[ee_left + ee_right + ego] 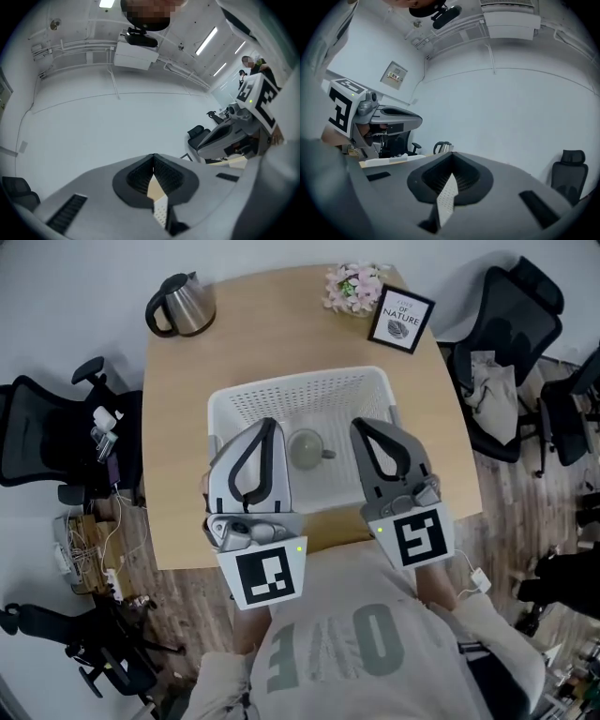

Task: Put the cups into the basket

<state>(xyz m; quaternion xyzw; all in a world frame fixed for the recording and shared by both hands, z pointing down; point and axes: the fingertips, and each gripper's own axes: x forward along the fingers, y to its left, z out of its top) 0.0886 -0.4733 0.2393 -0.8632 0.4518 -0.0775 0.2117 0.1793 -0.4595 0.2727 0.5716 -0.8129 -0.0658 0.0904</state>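
Head view: places the cup [305, 448] mouth up inside the basket [281, 390], toward the table's [183, 437] near edge, squarely between left gripper [265, 427] and right gripper [364, 427], handle pointing at the right one, slightly nearer; finds both pairs of jaws pressed together, holding nothing.

I get bright, even light from the ceiling strips [206, 41], with only soft shadows on the worktop [178, 474]. Both gripper views bend hard toward their dark round edges. The head view stays sharp.
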